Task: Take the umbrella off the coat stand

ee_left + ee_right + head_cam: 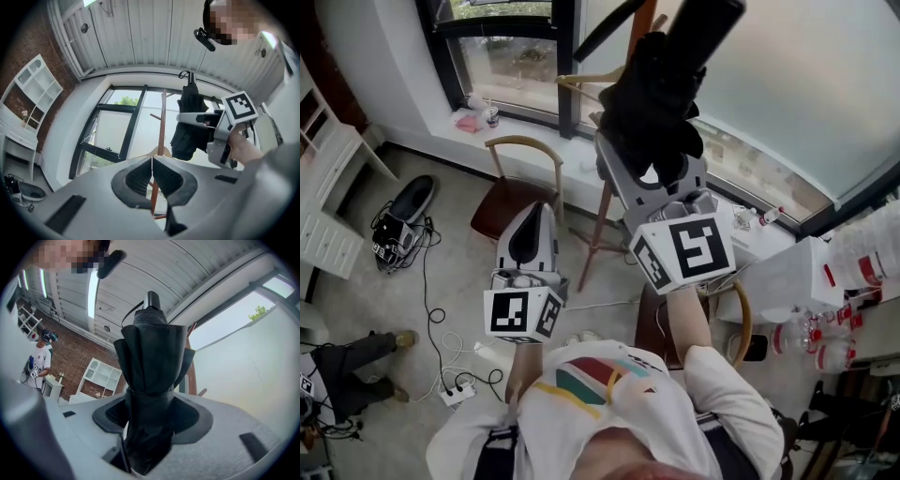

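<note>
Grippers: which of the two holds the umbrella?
The right gripper: its jaws are clamped on the folded black umbrella. The left gripper is shut on nothing.

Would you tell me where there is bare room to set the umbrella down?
The seat of the wooden chair under the window is bare, and so is the floor between it and the dark bag. The table at the right is crowded with bottles, and cables and a power strip clutter the lower-left floor.
</note>
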A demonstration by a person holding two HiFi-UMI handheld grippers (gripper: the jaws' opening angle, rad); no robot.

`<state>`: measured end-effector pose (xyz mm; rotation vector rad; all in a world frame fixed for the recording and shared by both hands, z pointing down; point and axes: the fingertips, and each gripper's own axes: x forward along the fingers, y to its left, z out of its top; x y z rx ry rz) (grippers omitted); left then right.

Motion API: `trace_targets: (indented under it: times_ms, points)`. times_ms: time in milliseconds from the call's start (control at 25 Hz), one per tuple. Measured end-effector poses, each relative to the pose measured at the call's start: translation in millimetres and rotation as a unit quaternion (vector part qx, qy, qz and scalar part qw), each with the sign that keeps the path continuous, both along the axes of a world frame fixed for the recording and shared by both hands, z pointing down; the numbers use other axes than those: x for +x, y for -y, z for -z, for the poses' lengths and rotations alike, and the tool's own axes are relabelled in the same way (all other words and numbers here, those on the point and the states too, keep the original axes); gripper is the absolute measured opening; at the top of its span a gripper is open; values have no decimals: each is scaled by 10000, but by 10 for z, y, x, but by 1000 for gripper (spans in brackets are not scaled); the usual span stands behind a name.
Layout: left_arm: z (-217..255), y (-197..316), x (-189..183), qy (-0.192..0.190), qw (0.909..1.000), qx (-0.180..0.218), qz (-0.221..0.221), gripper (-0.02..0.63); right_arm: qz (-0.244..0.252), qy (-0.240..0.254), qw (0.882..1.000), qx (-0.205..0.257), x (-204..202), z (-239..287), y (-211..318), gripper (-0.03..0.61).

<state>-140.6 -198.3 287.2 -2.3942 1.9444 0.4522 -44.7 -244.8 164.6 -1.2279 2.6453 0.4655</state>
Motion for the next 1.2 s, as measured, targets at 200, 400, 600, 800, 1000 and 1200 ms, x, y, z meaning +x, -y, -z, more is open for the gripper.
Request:
trace_targets:
  times_ms: [200, 400, 600, 800, 1000, 1200]
  points:
    - [78, -5, -64, 59, 9998, 28, 167, 8, 102, 49, 9997, -224, -35, -323, -65, 241]
    - [79, -3, -138, 94, 9995, 58, 297, 8, 151, 130, 9991, -384, -20, -646, -124, 241]
    - [81, -3, -174, 95, 9994, 75, 331, 8, 106, 45, 9989, -447, -45, -888, -191, 241]
    - [75, 13, -125, 129, 9994, 113, 307, 8, -29, -8, 9975, -708, -13, -1104, -183, 241]
    - [70, 34, -106, 157, 9994, 113, 288, 8, -146, -11, 9957, -912, 33, -1255, -144, 241]
    - [33, 38, -74, 150, 9996, 71, 247, 8, -252, -78, 9934, -1117, 73, -1379, -113, 239]
